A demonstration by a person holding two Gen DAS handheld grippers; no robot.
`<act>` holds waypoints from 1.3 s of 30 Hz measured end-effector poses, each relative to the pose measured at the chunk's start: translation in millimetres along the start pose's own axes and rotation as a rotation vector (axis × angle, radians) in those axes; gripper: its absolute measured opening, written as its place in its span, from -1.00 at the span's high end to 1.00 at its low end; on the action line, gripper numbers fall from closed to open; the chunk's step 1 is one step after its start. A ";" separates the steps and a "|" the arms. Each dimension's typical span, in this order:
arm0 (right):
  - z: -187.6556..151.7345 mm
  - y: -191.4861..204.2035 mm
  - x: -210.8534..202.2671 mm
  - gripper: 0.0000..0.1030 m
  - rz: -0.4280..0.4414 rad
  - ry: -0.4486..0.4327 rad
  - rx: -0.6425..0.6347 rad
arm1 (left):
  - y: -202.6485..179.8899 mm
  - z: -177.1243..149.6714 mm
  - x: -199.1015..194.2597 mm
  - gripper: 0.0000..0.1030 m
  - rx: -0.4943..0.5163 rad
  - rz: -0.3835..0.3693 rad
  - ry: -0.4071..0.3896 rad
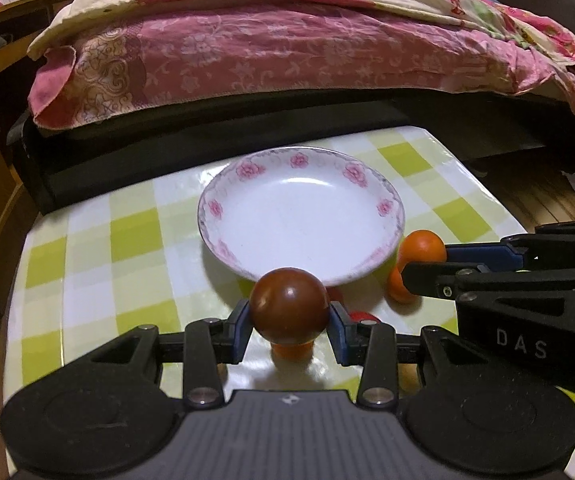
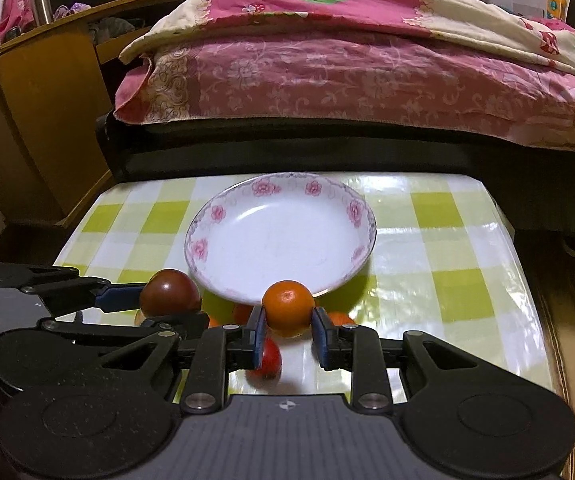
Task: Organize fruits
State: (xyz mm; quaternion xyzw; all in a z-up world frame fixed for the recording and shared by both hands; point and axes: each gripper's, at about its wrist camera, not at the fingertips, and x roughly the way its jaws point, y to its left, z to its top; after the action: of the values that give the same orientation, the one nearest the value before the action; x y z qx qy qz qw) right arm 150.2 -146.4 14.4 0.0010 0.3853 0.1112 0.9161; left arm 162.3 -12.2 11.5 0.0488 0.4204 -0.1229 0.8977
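So both tools are loaded up at the same moment. The left tool (image 1: 290, 326) is clamped on a dark reddish-brown fruit (image 1: 290, 306), its blue pads pressed against either side, and the fruit is lifted off the surface, sitting right at the near rim of the plate (image 1: 223, 256) from that camera's angle. The right tool (image 2: 287, 330) is clamped on an orange fruit (image 2: 288, 309), also held up in the air just in front of the plate's near edge.

The plate is white with pink flowers around the rim and has nothing in it. It sits in the middle of the surface (image 1: 87, 248), which has a shiny green-and-white checked cover.

More fruit is lying loose on the cover, near the plate's front edge:
- a red one (image 2: 269, 358) right under the right tool, partly hidden by its left finger
- an orange one (image 1: 292, 350) directly under the fruit held by the left tool
- another orange one (image 1: 397, 286) beside the plate, half hidden behind the right tool's finger in the left view
- a few more orange bits poking out under the plate rim in the right view, too covered to count properly

From the right wrist camera the left tool shows off to the left, and the two tools are close side by side. Behind the surface is a bed (image 2: 347, 72) with a pink floral blanket, and a wooden cabinet (image 2: 39, 120) stands to the left.
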 end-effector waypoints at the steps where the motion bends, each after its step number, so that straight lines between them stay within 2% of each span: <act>1: 2.0 -0.3 2.6 0.57 0.000 -0.001 -0.004 | 0.9 1.4 2.4 0.08 0.001 0.003 0.000; 11: 13.1 -5.9 29.5 0.56 0.012 0.004 -0.017 | 8.7 10.4 26.7 0.08 -0.006 0.018 0.006; 24: 17.3 -14.6 46.2 0.49 0.004 0.010 -0.005 | 8.0 13.4 33.2 0.06 0.012 0.025 -0.007; 33: 19.8 -20.0 45.5 0.35 -0.012 -0.010 -0.001 | 11.8 13.6 32.6 -0.08 -0.004 0.033 -0.007; 36: 19.9 -20.2 42.3 0.10 -0.001 -0.022 0.004 | 10.9 12.2 30.7 -0.17 0.003 0.024 -0.008; 39: 19.8 -16.9 38.6 0.08 0.000 -0.034 -0.015 | 8.2 11.6 28.3 -0.20 0.015 0.027 -0.011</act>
State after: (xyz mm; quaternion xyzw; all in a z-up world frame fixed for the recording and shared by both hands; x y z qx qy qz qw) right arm 193.8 -153.3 -0.4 -0.0038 0.3688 0.1141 0.9225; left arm 190.5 -11.6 -2.9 0.0606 0.4138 -0.1141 0.9011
